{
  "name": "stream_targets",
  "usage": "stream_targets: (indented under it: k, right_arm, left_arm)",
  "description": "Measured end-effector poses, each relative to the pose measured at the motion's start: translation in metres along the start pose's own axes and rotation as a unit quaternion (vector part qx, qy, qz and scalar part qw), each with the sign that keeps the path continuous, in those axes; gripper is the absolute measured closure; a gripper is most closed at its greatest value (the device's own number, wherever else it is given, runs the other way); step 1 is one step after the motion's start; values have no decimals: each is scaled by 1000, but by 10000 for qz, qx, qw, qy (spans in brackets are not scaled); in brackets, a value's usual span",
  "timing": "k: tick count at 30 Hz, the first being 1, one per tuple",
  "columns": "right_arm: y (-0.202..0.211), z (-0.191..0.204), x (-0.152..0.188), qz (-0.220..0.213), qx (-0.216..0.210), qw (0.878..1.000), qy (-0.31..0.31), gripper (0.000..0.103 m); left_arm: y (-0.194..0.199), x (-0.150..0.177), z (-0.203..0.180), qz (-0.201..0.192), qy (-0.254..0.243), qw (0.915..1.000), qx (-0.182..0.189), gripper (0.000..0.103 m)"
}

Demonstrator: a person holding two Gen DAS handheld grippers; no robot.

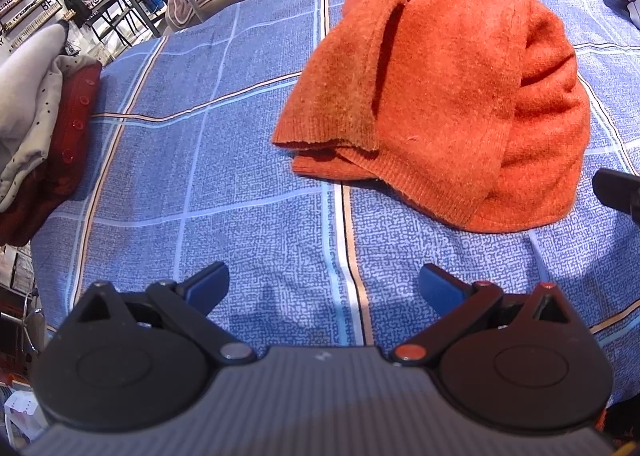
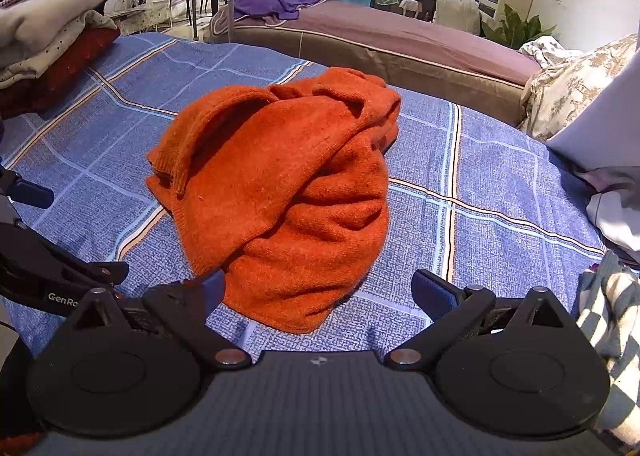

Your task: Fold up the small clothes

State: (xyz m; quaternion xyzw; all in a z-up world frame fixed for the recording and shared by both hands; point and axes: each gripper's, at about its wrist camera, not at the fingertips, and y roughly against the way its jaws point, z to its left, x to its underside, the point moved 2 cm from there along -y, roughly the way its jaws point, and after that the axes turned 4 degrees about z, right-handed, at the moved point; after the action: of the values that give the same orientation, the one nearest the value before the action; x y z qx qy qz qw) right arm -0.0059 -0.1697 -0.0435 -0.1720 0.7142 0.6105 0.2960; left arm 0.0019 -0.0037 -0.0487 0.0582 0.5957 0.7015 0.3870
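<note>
A blue plaid bedsheet [image 1: 240, 183] serves as the folding surface. At 12 o'clock of the right gripper [image 2: 318, 290], 1 crumpled orange knit sweater [image 2: 280, 191] lies bunched, not yet spread. A stack of folded clothes [image 1: 36, 115] sits at 10 o'clock, likely finished items. Both tools hover empty, jaws spread wide; the left gripper [image 1: 324, 288] faces bare sheet, the sweater at its 1 o'clock.

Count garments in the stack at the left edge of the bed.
3 visible: grey one on top, dotted one in the middle, dark red one at the bottom. More may be hidden.
</note>
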Motion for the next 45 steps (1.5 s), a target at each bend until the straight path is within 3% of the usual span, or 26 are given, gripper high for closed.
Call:
stream_targets:
  k: [17,22,27,31,36,37,38,41,44,45]
  right_arm:
    - [-3,0,1,-16,-35,10000,-65,0]
    - [-2,-1,1,-194,-64,9997,-132,0]
    - [1,-13,2,-544,-374,9958,-629,0]
    - [-3,-12,2,-894,-1130,9865,-782,0]
    - [-27,-3,-14,-1073,-1379,9793,-1020,0]
    - [-36,-3,-17,-1001,-1482,9774,-1130,1]
    - [-46,-2,-19,-894,-1573,9757,-1238,16]
    - [-72,1,-19,-525,-1294,9785,-1519,17]
    - [-78,2,-14,-628,-1258,9742,-1767,18]
    - [-78,4,-13,-656,-1332,9726,-1790,37]
  left_arm:
    - [-9,2,-1,25,-23,10000,54,0]
    - [-12,3,4,-31,59,9998,168,0]
    - [-14,4,28,-387,546,9976,160,0]
    - [-21,9,63,-557,1279,9902,101,0]
    - [-32,17,90,-542,1864,9799,468,0]
    - [-34,19,92,-531,1923,9781,586,0]
    - [-36,21,93,-525,1952,9771,659,0]
    - [-40,26,90,-480,1877,9791,614,0]
    - [-42,29,83,-436,1781,9813,589,0]
    - [-43,29,80,-416,1771,9812,639,0]
